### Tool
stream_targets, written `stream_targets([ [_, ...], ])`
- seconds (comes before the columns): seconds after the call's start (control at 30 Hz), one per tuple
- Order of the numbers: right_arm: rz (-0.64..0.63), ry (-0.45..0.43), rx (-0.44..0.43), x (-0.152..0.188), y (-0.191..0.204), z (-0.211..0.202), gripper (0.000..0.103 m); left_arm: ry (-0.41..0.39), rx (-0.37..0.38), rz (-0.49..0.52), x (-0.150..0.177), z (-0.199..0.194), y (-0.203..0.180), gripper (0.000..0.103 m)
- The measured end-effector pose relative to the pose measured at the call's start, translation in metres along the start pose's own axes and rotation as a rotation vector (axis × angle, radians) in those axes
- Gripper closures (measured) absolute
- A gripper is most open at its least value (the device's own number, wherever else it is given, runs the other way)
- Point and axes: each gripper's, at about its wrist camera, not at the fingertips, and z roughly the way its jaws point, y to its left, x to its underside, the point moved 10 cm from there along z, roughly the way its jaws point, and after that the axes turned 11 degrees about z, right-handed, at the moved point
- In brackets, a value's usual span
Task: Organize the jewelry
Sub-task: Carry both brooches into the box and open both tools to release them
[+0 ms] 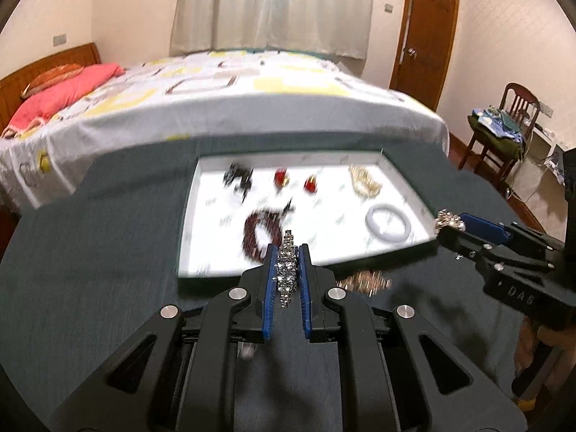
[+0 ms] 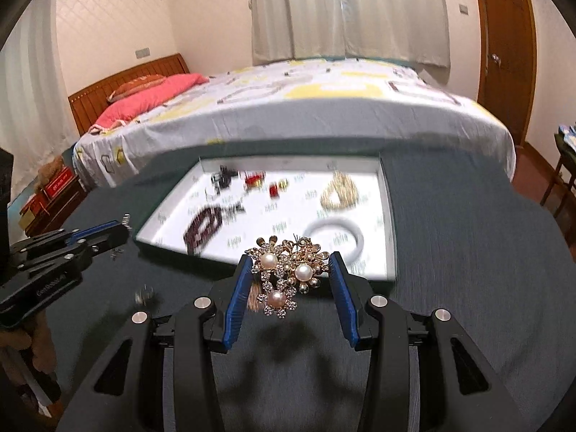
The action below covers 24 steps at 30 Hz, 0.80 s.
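White tray (image 1: 190, 216) ahead of both grippers holds several pieces; left gripper (image 1: 288, 270) clamps a rhinestone strand (image 1: 287, 266), right gripper (image 2: 291, 273) a pearl brooch (image 2: 288, 270), both unplaced.

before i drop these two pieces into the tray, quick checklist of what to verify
1. Left claw shut on the rhinestone strand: ok.
2. Right claw gripping the pearl brooch, pads against both sides: ok.
3. Bare spot free in the white tray, between the white bangle and the dark bead bracelet: ok.
4. Claws apart from each other: ok.
5. Both pieces already over the tray: not ok, they hang before its near edge.
6. Loose gold piece on the cloth, outside the tray: not ok.
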Motion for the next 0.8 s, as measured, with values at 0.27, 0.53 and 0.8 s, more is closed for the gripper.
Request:
stream_targets([
  [0.27, 0.007, -0.030, -0.021, -0.043, 0.008, 0.032, 0.060, -0.057, 0.028, 0.017, -0.054, 0.037, -0.009, 0.091],
  [0.53, 0.014, 0.010, 0.013, -0.051, 0.002, 0.091, 0.060, -0.031, 0.019, 0.022, -0.074, 0.097, -0.003, 0.091],
  [0.8, 0.011, 0.082, 0.034, -0.038, 0.002, 0.135, 0.060, 0.082, 0.010, 0.010, -0.052, 0.151, 0.010, 0.091],
])
